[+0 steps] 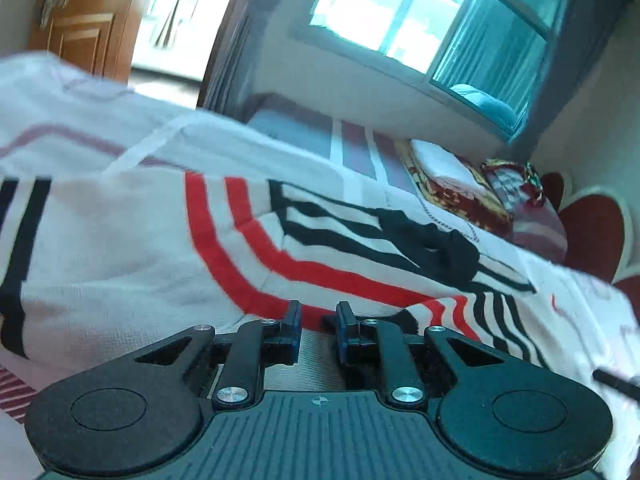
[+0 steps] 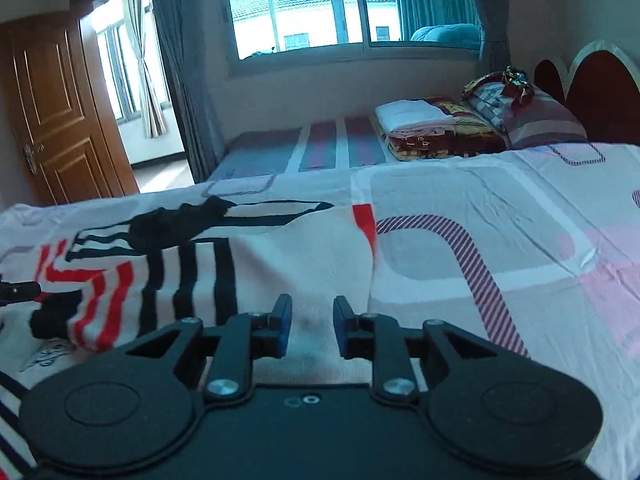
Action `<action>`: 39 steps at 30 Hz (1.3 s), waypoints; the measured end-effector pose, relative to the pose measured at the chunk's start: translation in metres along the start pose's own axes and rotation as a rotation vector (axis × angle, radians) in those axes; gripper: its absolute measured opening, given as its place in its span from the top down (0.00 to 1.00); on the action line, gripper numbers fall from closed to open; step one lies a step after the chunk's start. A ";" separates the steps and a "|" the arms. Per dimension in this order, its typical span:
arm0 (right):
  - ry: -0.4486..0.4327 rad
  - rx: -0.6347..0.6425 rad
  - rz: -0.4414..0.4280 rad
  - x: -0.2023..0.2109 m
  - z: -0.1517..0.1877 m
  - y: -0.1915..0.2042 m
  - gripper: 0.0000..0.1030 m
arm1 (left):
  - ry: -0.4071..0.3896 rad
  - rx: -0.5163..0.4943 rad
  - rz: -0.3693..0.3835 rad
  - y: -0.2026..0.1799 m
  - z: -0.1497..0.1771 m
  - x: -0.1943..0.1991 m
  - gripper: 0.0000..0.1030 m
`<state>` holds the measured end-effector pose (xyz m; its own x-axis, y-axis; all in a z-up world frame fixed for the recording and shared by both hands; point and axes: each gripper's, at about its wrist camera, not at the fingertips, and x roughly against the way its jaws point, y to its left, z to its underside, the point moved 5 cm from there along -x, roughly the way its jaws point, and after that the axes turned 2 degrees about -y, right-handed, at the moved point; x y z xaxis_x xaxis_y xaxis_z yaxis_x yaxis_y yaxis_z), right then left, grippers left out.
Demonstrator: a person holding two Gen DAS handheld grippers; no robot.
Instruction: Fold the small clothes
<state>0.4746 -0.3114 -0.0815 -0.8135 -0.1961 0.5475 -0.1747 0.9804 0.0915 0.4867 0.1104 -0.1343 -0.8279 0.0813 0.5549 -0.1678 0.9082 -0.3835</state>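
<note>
The bed point(image 2: 500, 216) fills most of both my views, its sheet printed with pale pink and grey rounded blocks. Across it lies the garment point(image 2: 280, 256) I am folding, a white knit piece with red and black stripes. In my right view it covers the lower left and centre of the frame; in my left view it spreads over the whole middle, bunched and partly blurred.

Behind the bed, at the top of both frames, the window point(image 2: 312, 8) glows bright between grey curtains. The wooden door point(image 2: 52, 120) stands at the left edge of my right view.

A stack of folded bedding point(image 2: 436, 128) sits in the upper right, near the dark red headboard point(image 2: 600, 92).

My left gripper point(image 1: 318, 320) sits at the bottom centre of its view. Its blue-padded fingers point(image 1: 295, 320) stand a narrow gap apart with the garment's cloth right at them, but I cannot tell whether the pads pinch it.

My right gripper point(image 2: 308, 322) is low in its frame, its jaws slightly parted over the white cloth. Whether any fabric is caught between them is hidden from me too.
</note>
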 end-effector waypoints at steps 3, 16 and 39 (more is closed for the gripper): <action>0.016 -0.031 -0.032 0.004 0.009 0.001 0.76 | 0.129 -0.077 -0.009 -0.012 0.015 -0.021 0.84; 0.089 -0.113 -0.025 0.019 0.030 0.005 0.71 | -0.212 0.464 -0.248 0.223 0.028 0.151 0.29; 0.063 -0.153 -0.105 0.025 0.009 0.059 0.70 | -0.303 0.265 -0.213 0.222 -0.069 0.140 0.95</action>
<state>0.4393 -0.2588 -0.0703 -0.7583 -0.3000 0.5788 -0.1664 0.9475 0.2731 0.3703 0.3516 -0.0907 -0.8727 -0.2558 0.4159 -0.4499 0.7520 -0.4817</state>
